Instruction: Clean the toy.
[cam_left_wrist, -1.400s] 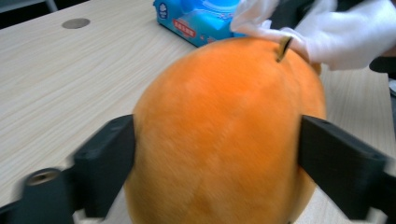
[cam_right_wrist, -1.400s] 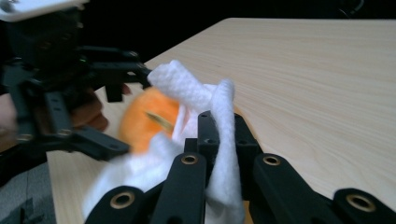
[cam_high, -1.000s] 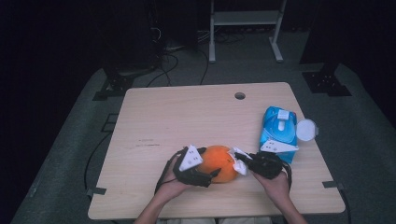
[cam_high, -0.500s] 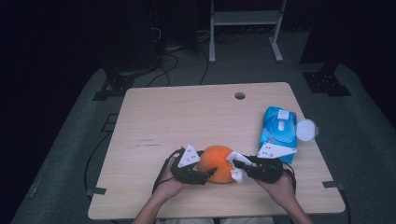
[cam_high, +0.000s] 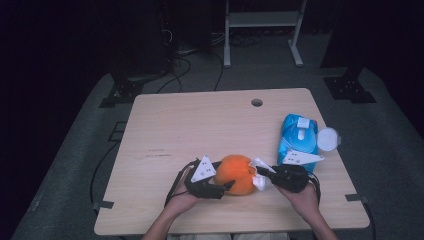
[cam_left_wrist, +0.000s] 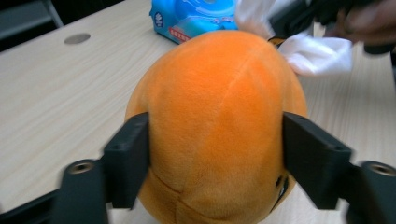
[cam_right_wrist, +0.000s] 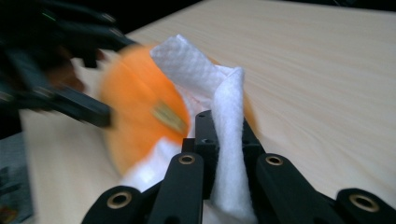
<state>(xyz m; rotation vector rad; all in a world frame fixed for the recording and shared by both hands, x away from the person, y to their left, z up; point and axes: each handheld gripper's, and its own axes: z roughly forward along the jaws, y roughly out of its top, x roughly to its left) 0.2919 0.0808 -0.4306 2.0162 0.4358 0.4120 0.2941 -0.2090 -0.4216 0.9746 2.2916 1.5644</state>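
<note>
Your right gripper (cam_right_wrist: 223, 154) has its jaws pressed on a folded white wipe (cam_right_wrist: 229, 140), pushed against the right flank of the orange plush ball (cam_high: 239, 173), low centre of the high view. Since a second ago the wipe has slid slightly down that flank; the ball has not shifted. Judgement: wiping is mid-stroke, not finished. Your left gripper (cam_left_wrist: 217, 154) clamps the ball from both sides, jaws denting the pile. The plush (cam_left_wrist: 219, 107) is uniformly orange with a faint seam and no visible stain. The blue wipe pack (cam_high: 298, 137) lies right of centre, lid open.
</note>
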